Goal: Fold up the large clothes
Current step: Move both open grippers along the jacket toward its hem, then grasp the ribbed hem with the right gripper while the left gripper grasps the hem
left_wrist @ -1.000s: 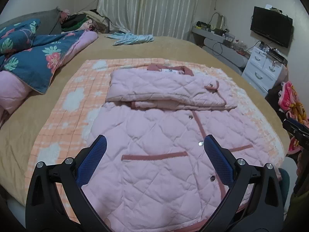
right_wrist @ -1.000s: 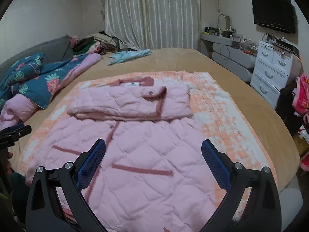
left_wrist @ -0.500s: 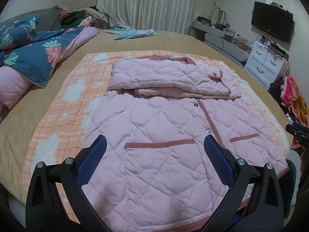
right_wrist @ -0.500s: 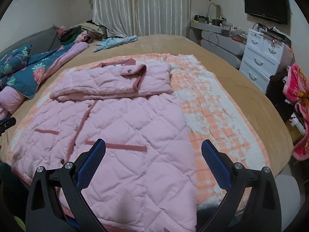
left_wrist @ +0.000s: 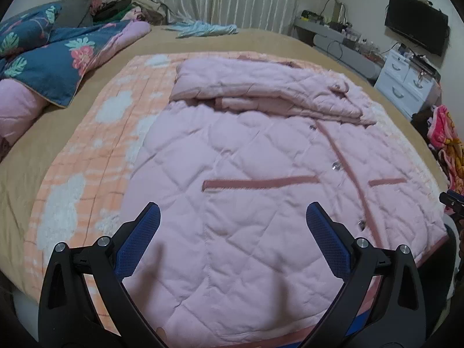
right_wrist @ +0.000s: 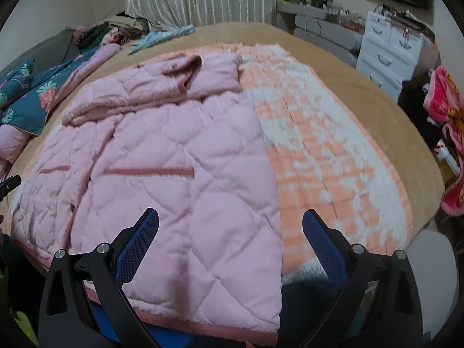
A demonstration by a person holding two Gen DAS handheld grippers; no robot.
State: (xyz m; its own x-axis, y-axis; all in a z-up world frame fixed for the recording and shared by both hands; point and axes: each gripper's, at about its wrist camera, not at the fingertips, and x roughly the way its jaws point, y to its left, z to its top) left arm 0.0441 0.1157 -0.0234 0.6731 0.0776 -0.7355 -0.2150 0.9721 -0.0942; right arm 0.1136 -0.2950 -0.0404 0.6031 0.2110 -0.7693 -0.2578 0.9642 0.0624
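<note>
A pink quilted jacket [left_wrist: 261, 179] lies front-up on an orange-and-white checked blanket [left_wrist: 95, 156] on the bed. Its sleeves and upper part are folded across the chest in a band [left_wrist: 269, 90]. My left gripper [left_wrist: 233, 217] is open and empty, low over the jacket's lower left part near the hem. My right gripper [right_wrist: 230, 220] is open and empty over the jacket [right_wrist: 179, 174], above its lower right corner, with the right side edge running between its fingers. The dark pink hem [right_wrist: 208, 327] hangs at the bed's near edge.
A blue floral duvet [left_wrist: 49, 61] and pink bedding lie at the left. A light blue garment [left_wrist: 203, 29] lies at the far side of the bed. White drawers [right_wrist: 388, 46], a TV [left_wrist: 417, 34] and a pile of bright clothes [right_wrist: 446, 133] stand to the right.
Both grippers have come down and forward toward the jacket's hem, staying open. The right gripper has shifted right to the jacket's right edge. The jacket has not moved.
</note>
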